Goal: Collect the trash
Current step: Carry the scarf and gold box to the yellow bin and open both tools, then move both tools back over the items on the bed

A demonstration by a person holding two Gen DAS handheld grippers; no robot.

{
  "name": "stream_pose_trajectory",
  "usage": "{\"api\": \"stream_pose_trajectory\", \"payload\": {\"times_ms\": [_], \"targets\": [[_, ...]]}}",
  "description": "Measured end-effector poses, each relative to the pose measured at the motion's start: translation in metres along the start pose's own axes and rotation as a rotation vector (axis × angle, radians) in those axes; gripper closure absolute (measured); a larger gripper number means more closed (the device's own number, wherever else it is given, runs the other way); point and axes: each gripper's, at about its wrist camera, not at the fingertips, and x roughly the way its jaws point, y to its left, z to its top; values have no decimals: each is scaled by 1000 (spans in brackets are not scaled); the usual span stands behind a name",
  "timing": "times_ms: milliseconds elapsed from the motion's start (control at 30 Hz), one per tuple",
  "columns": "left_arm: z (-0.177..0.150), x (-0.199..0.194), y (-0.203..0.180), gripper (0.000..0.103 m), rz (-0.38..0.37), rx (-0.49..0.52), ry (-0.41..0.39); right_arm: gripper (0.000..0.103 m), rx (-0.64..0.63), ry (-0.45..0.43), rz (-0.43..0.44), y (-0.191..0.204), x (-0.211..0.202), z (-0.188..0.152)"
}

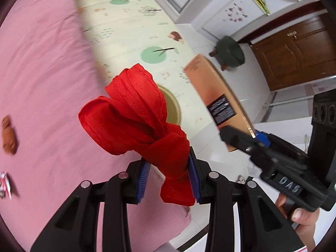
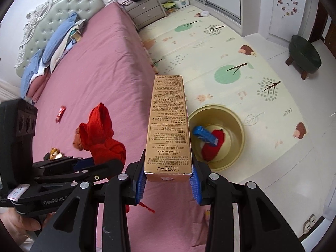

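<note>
Over the edge of the pink-sheeted bed, both loads up and headed for the round gold plastic basin on the patterned foam floor mat. Left tongs clamped on the knotted tail of a crumpled red fabric ribbon, the bulk of it sticking forward beyond the blue pads. Right tongs clamped on the near end of a long gold cardboard cosmetics box, far end jutting out toward the basin.

For a clean drop: carry each load fully over the basin mouth before parting the pads, since the box reaches well ahead of its grip and could catch the rim or tip outside. Best to tilt the box nose-down first. Ribbon likely to cling to the ribbed pads, so open wide, maybe shake. Basin already holding a small blue carton and a red cloth lump. Red wrapper, brown crumpled scrap and red-and-white wrapper left on the bed for later trips
</note>
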Motion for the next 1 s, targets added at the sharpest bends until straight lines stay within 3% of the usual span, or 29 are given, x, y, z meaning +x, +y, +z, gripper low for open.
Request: {"api": "stream_pose_trajectory", "payload": {"times_ms": [67, 100, 133, 200, 367, 567, 767, 1000], "targets": [[12, 7, -10, 65, -27, 18, 1, 67, 10, -15, -14, -11, -1, 7], [18, 11, -14, 55, -35, 28, 2, 66, 24, -31, -26, -19, -3, 12], [24, 14, -18, 31, -33, 35, 4, 56, 35, -36, -28, -25, -5, 15], [32, 17, -20, 8, 33, 15, -18, 48, 80, -60, -31, -39, -9, 22], [38, 20, -14, 8, 7, -20, -8, 49, 138, -83, -38, -62, -16, 29], [27, 13, -4, 8, 20, -11, -10, 49, 130, -56, -34, -55, -10, 27], [12, -3, 16, 8, 25, -40, -26, 49, 91, -30, -11, -26, -2, 23], [-12, -35, 55, 8, 46, -111, -76, 49, -5, -1, 30, 35, 10, 16]]}}
